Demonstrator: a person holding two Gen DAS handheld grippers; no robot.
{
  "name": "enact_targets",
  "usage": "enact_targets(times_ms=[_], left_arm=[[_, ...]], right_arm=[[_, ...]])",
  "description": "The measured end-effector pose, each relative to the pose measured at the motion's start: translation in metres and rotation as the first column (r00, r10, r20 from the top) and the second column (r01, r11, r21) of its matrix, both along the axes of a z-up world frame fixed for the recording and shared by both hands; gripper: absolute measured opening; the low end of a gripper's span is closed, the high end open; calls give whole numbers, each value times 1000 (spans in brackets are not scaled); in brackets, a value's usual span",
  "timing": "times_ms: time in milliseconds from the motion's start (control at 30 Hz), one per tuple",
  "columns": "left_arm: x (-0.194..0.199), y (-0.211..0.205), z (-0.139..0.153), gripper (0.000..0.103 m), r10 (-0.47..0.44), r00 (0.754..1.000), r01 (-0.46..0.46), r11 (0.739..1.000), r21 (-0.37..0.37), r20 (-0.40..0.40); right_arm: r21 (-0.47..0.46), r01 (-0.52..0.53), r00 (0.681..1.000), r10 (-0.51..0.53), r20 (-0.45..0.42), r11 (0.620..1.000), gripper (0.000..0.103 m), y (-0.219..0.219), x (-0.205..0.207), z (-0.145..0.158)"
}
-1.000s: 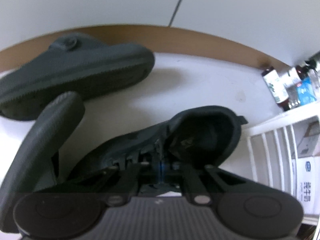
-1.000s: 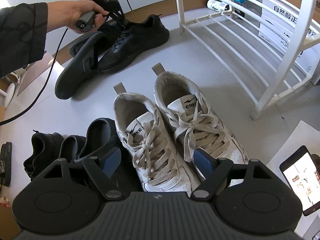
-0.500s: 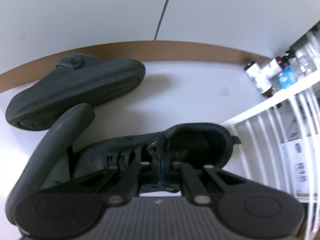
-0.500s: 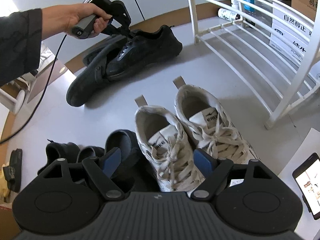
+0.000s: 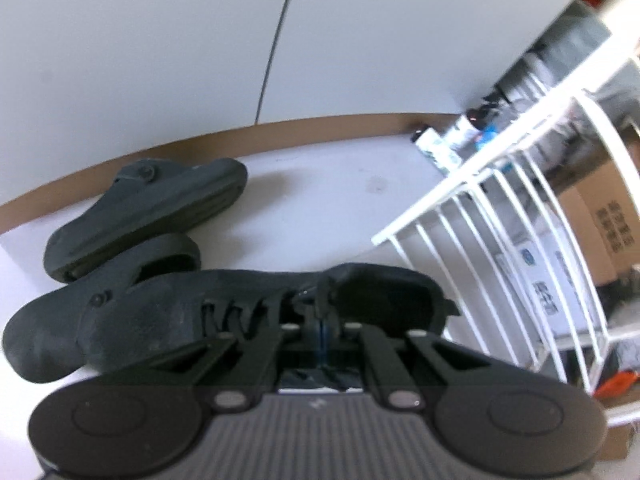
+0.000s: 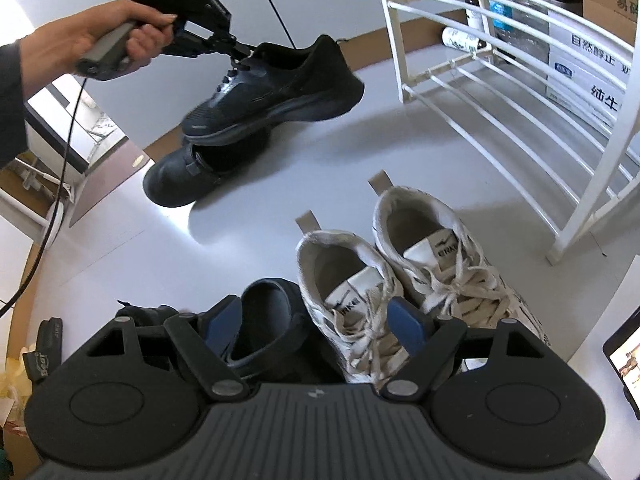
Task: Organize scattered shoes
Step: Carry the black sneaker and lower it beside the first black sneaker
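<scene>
My left gripper (image 5: 322, 326) is shut on the tongue of a black sneaker (image 5: 248, 320) and holds it in the air; the right wrist view shows the gripper (image 6: 236, 50) with the sneaker (image 6: 276, 88) hanging above a black clog (image 6: 180, 178). A second dark clog (image 5: 148, 208) lies on its side near the wall. My right gripper (image 6: 316, 322) is open and empty above a pair of white sneakers (image 6: 400, 272) and a black clog (image 6: 260, 312). A white wire shoe rack (image 6: 520, 80) stands to the right, also seen in the left wrist view (image 5: 520, 240).
Bottles (image 6: 460, 38) and cardboard boxes (image 6: 588, 52) stand behind the rack. A phone (image 6: 624, 360) lies at the right edge. Another black shoe (image 6: 148, 314) and a small sandal (image 6: 46, 348) lie at the lower left. A cable (image 6: 60, 184) trails from the left gripper.
My left gripper has lifted the black sneaker off the floor and swung it toward the rack. My right gripper has drawn back a little and stays open.
</scene>
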State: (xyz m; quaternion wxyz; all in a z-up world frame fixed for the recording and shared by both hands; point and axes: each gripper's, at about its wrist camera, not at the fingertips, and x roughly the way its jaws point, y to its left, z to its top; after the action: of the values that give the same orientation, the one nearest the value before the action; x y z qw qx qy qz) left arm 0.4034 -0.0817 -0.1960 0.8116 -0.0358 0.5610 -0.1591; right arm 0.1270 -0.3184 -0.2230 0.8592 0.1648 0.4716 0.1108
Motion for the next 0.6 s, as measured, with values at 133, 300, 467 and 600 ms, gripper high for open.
enact_targets(times_ms=[133,300,467,600], left_arm=[[-14,18,19,0,-8,1000,8,1000,-7,19],[-35,47,47,0,-12,999,13,1000,-23,43],[-57,86,62,0,43,998,-41,998,-37,46],[-81,118,74,0,97,994,-95,994,-46,46]], right_arm=[[-11,-1,1000,1,16,1000,84,6,-1,5],[-21,-37,999,37,15,999,84,19,-3,8],[-57,-91,994,94,48,994,84,37,-3,23],[-136,-123,987,136,90,983,84,54,-11,42]])
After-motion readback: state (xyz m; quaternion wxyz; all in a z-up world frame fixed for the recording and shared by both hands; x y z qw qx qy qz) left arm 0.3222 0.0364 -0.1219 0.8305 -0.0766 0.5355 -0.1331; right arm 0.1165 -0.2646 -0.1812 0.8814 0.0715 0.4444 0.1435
